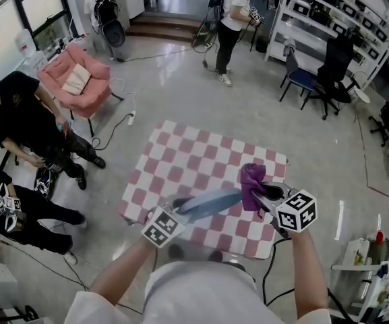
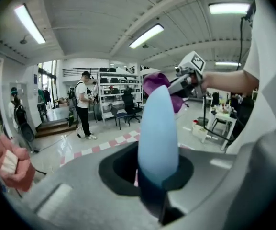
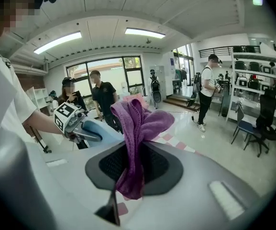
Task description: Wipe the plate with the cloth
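Gripper views show your left gripper (image 2: 157, 178) clamped on the plate (image 2: 158, 133), and the cloth (image 3: 138, 123) pinched between right gripper (image 3: 130, 174) fingers (image 3: 110, 166); the head view blurs the plate.

A large, bright workshop room with a glossy grey floor (image 1: 181, 100). In the middle stands a worktop (image 1: 181, 174) draped in pink-and-white checks. To the left, a pink armchair (image 1: 79, 90) holds a cream cushion (image 1: 77, 79). White shelving racks (image 1: 329, 19) line the right wall, with black office chairs (image 1: 332, 69) and a blue chair (image 1: 301, 79) before them. Steps (image 1: 160, 25) rise at the far end. Tall black-framed windows (image 3: 130, 73) and ceiling strip lights (image 3: 145, 32) give light.
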Motion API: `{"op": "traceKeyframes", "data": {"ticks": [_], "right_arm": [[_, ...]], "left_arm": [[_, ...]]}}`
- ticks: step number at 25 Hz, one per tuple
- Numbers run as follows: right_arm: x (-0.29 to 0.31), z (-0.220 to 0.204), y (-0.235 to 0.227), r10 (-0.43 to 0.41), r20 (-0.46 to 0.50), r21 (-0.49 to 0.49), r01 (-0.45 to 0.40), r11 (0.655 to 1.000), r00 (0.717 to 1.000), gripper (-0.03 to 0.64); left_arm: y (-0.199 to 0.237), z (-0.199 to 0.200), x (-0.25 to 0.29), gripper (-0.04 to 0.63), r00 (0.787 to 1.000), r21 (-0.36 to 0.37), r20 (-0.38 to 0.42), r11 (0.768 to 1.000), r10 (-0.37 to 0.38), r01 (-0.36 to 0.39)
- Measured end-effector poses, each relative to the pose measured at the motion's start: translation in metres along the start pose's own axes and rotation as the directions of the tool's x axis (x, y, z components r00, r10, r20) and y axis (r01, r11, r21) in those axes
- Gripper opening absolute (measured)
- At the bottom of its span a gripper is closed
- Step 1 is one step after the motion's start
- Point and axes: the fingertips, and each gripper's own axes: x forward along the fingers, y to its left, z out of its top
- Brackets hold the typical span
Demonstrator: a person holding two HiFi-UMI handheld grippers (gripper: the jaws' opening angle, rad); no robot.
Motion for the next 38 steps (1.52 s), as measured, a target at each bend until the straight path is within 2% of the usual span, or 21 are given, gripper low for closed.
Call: {"op": "traceKeyframes", "data": {"ticks": [5,9,14,17,21,27,32,38], "right_arm": [[0.015,-0.003,0.015,0.027,-0.121,-0.097,-0.039,0.994,0.992,0.075],[0.025,-0.004,0.028,0.026,-0.209,-0.202,-0.069,0.977,0.978,0.075],[0.036,-0.002,0.051,0.040,-0.303,-0.351,-0.150,0.924,0.952,0.075],[0.042,0.000,0.067,0.080,-0.342,-0.403,-0.223,0.888,0.936,0.075],[0.050,0.005,0.090,0.179,-0.347,-0.410,-0.320,0.854,0.921,0.075],[0.055,0.013,0.117,0.280,-0.337,-0.395,-0.405,0.824,0.899,0.075],[0.054,0.017,0.126,0.320,-0.297,-0.384,-0.419,0.823,0.900,0.077],[0.044,0.008,0.109,0.339,-0.249,-0.314,-0.406,0.858,0.907,0.077]], "left_arm": [[0.000,-0.002,0.006,0.051,0.999,0.106,-0.037,0.994,0.018,-0.014],[0.001,-0.003,0.010,0.051,0.996,0.199,-0.080,0.980,0.034,-0.017],[0.002,-0.004,0.020,0.051,0.986,0.327,-0.155,0.945,0.055,-0.001],[-0.004,-0.004,0.027,0.051,0.979,0.388,-0.197,0.921,0.050,0.031],[-0.015,-0.002,0.034,0.051,0.973,0.441,-0.231,0.894,0.026,0.081],[-0.029,0.001,0.042,0.051,0.968,0.472,-0.251,0.873,0.000,0.122],[-0.034,0.006,0.046,0.051,0.970,0.474,-0.244,0.873,0.003,0.117],[-0.034,0.005,0.044,0.051,0.973,0.508,-0.230,0.855,0.020,0.103]]}}
